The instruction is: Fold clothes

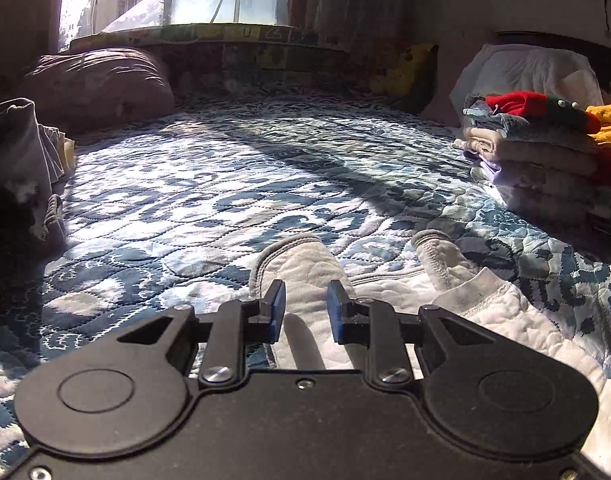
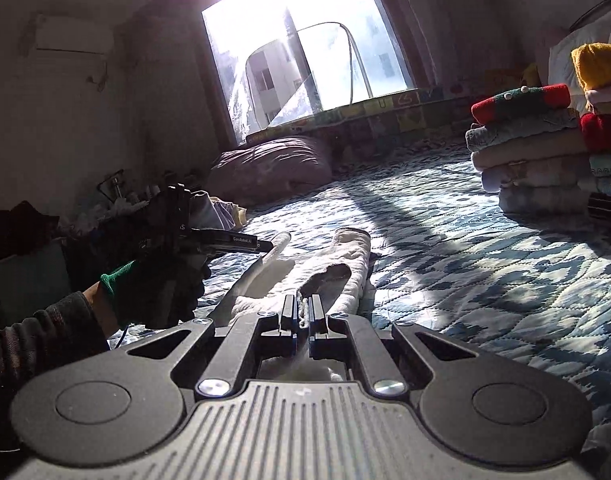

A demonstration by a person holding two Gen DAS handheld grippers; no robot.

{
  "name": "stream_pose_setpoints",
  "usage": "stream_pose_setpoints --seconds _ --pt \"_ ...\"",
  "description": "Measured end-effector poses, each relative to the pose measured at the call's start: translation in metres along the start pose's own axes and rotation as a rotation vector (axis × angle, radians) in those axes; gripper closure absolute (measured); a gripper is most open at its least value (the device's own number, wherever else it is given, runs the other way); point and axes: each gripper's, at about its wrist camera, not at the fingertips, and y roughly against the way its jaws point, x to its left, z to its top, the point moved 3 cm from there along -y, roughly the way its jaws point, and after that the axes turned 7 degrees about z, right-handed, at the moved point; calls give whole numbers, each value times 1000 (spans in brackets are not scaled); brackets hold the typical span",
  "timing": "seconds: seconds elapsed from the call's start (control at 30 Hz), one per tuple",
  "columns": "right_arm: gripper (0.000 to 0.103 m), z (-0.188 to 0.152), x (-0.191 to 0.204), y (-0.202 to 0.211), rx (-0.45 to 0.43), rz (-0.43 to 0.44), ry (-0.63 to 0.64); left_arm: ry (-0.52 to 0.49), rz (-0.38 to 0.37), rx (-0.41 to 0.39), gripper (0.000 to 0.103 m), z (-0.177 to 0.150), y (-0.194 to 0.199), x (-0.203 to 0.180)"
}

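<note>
A quilted bed [image 1: 225, 184] is spread with sunlight, and a stack of folded clothes [image 1: 537, 148] is seen at its far right side — part of the work appears done. A white quilted garment [image 1: 305, 268] lies near the front edge, partly gathered. It is pinched by the right gripper [image 2: 303, 312] — the left gripper [image 1: 305, 310] is held spread above it.

open quilt [image 1: 233, 184] ahead, folded stack [image 1: 537, 148] right

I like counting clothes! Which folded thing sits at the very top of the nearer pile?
The red and green sweater with little white dots tops that pile; the ones beneath are blue, beige and grey.
</note>
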Motion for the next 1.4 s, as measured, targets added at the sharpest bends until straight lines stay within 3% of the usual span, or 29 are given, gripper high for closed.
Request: stream_pose_setpoints --seconds 0.27,0.47,0.63,0.77,0.83,0.9,0.97,1.23,1.4 --pt "96 0 -18 -5 1 4 -69 -128 -53 137 82 -6 -40 -14" --pt "96 0 -27 -12 -3 20 -128 -190 -19 130 83 -12 -42 -22" --pt "96 -1 -29 -14 -13 20 -146 -23 -39 57 82 5 12 3" --pt "96 -1 -29 -11 -27 11 -154 23 -46 40 82 5 45 3" --pt "96 -2 -27 -11 -22 6 -148 -3 -63 87 82 -10 45 -10" --pt "96 -4 -24 -11 -16 0 -131 -113 -37 183 83 -43 23 -32" --pt "96 -6 -20 -12 -7 -5 -112 -171 -8 129 82 -53 22 -42" --pt "96 -7 -17 -16 -4 -16 -86 4 -77 55 82 -41 94 -15" --pt "96 -4 -22 -19 -23 -17 -106 -33 -109 59 81 -67 158 -17"
